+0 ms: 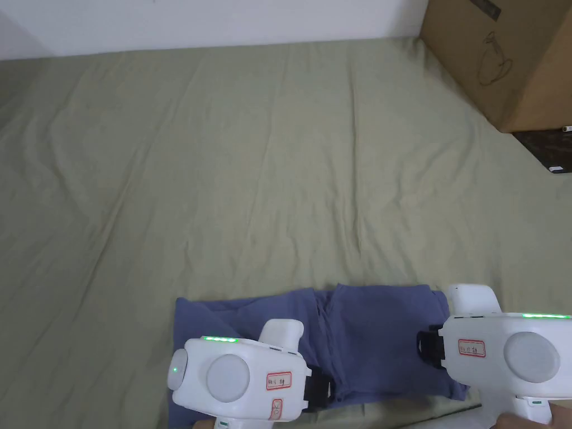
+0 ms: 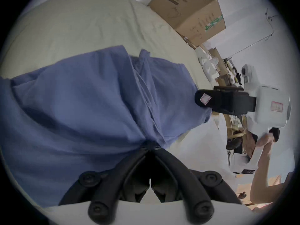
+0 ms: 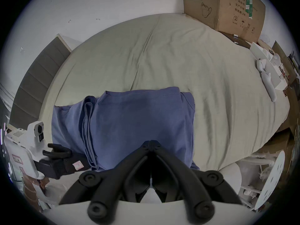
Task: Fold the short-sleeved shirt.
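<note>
The shirt (image 1: 357, 341) lies on the bed (image 1: 251, 167) at its near edge, left gripper (image 1: 319, 391) at its left, right gripper (image 1: 427, 343) at its right; a cardboard box (image 1: 503, 56) stands far right

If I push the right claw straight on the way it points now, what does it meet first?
Probably more of the blue shirt: the right claw is shut on its near edge and points across the folded cloth. Beyond lies the green bedsheet; depth past that is unclear.
</note>
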### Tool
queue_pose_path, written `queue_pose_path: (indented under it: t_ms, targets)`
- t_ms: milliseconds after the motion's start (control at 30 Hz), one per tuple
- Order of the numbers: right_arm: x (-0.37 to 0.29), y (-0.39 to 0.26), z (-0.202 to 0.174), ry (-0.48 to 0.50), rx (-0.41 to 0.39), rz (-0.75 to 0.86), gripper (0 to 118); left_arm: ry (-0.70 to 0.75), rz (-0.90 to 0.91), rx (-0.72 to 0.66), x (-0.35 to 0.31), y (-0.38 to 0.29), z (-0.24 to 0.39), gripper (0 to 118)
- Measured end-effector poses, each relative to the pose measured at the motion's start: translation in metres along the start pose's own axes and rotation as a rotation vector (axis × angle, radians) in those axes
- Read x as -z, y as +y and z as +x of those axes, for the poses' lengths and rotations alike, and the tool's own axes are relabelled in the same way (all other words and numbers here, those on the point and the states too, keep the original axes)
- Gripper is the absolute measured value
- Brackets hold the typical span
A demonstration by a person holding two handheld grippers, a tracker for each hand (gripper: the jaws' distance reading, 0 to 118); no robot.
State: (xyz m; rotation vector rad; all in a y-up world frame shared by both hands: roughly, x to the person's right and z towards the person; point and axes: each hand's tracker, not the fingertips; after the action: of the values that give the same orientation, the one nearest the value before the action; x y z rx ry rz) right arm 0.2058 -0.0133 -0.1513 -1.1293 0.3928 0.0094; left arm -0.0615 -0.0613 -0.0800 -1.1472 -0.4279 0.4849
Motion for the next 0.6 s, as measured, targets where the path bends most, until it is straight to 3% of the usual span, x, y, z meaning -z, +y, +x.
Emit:
queue_pose_path:
  t_ms: [167, 267, 400, 500, 600]
  targets:
    - [-0.005, 0.002, -0.004, -0.006, -0.009, 0.004, 0, -0.047, 0.024, 0.000, -0.017, -0.004, -0.001, 0]
    - [-0.010, 0.005, -0.009, -0.003, -0.020, 0.013, 0, -0.140, 0.138, -0.067, -0.060, -0.003, -0.023, 0]
    - [-0.011, 0.009, -0.018, 0.005, -0.027, 0.022, 0, -0.129, 0.306, -0.200, -0.120, -0.008, -0.081, 0]
    - [-0.007, 0.011, -0.028, 0.009, -0.039, 0.017, 0, -0.067, 0.354, -0.314, -0.154, -0.026, -0.121, 0]
    - [-0.003, 0.011, -0.041, 0.014, -0.071, 0.001, 0, -0.096, 0.374, -0.379, -0.168, -0.045, -0.156, 3]
